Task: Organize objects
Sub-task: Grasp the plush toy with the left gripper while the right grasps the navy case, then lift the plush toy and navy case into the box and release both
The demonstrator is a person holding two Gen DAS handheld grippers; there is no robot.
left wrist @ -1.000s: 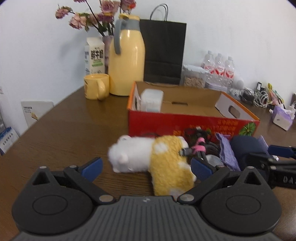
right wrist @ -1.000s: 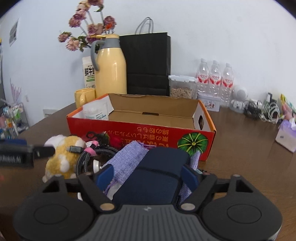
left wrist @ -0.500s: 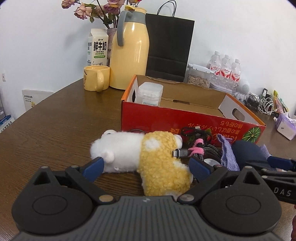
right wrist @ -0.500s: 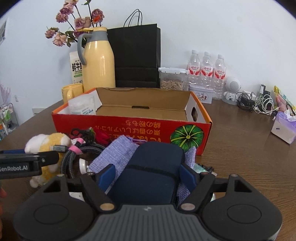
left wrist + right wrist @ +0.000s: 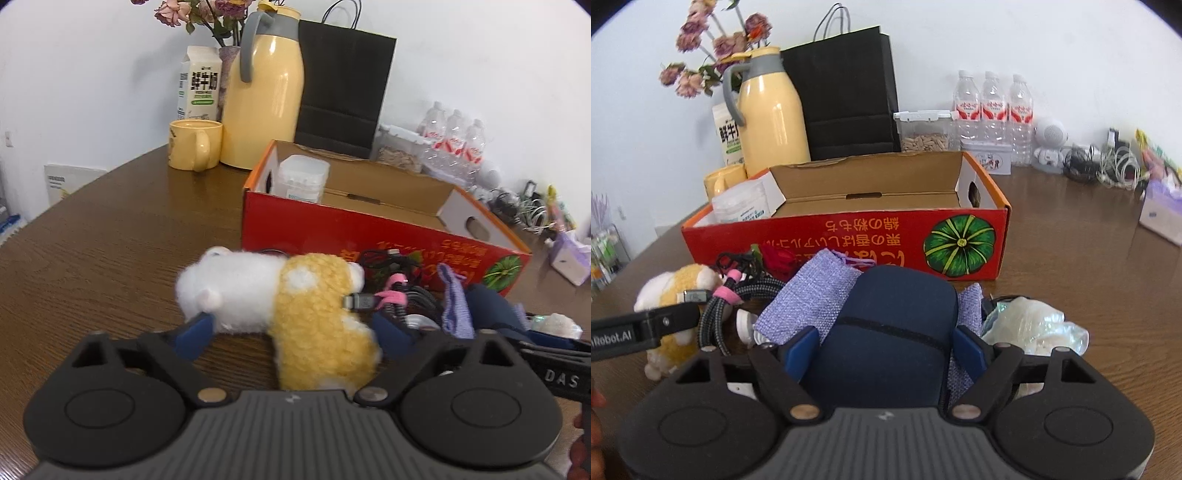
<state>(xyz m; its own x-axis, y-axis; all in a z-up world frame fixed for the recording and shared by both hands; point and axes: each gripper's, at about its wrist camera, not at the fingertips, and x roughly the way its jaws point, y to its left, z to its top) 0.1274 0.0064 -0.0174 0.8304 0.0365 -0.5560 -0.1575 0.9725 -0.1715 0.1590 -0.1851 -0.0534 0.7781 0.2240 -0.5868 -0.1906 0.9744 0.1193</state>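
My left gripper [image 5: 291, 328] closing around plush toy [image 5: 280, 295], pads not yet pressing | right gripper [image 5: 886, 350] opening, astride navy case [image 5: 890, 332] | both items lie just before red box [image 5: 849, 236], unpacked.

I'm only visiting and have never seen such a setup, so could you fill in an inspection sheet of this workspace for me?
Surface: brown wooden table, bare at the left.
Job's things: white and yellow plush toy and dark blue fabric case lie before the open red cardboard box; a clear plastic tub stands inside the box.
Clutter: lilac woven pouch, crumpled clear wrapper.
Grippers: left gripper closing around the plush toy; right gripper straddles the case, jaws opening.
Cables: braided black cable with a pink tie beside the toy.
Surroundings: yellow thermos jug, black paper bag, three water bottles.
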